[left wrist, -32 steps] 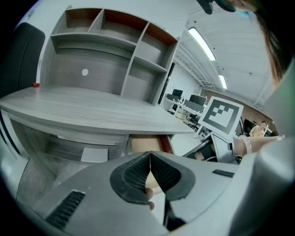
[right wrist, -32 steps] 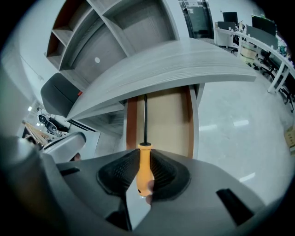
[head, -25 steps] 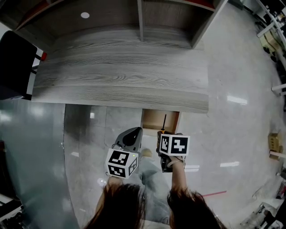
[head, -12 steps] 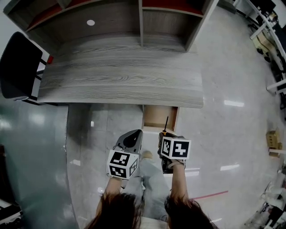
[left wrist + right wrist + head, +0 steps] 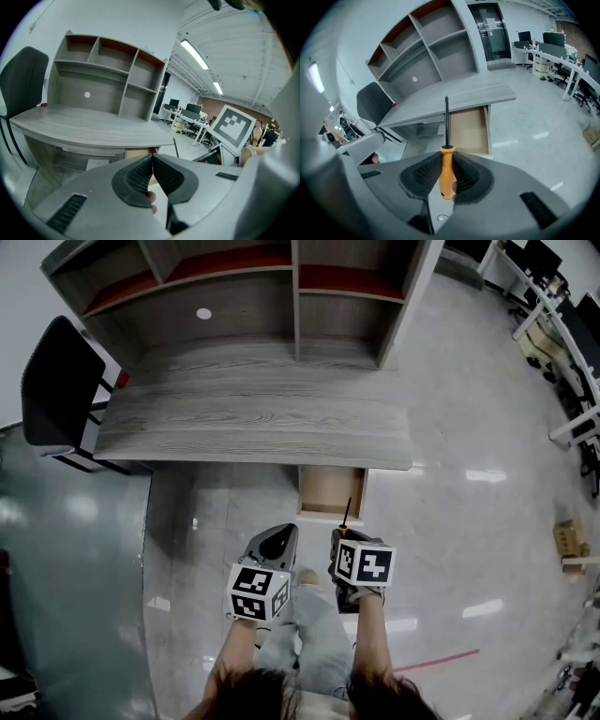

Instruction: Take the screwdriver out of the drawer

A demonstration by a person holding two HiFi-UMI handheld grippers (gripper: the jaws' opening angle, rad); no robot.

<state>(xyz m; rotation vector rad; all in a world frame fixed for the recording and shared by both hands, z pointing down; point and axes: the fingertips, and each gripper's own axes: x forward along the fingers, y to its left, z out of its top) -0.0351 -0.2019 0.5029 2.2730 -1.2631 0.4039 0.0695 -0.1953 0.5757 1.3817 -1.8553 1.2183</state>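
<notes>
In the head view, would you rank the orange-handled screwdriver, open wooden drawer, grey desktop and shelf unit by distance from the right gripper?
1. Orange-handled screwdriver, held in the right gripper.
2. Open wooden drawer, just ahead.
3. Grey desktop, beyond it.
4. Shelf unit, farthest back.

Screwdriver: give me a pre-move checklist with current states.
1. Grip: screwdriver clamped by its orange handle in the right tongs: ok.
2. Shaft points forward, toward the desk: ok.
3. Tool out of the drawer: ok.
4. Spare gripper: left tongs shut on nothing: ok.
5. Drawer closed: not ok, it stands open under the desk.
6. Grip firmness: cannot tell.
</notes>
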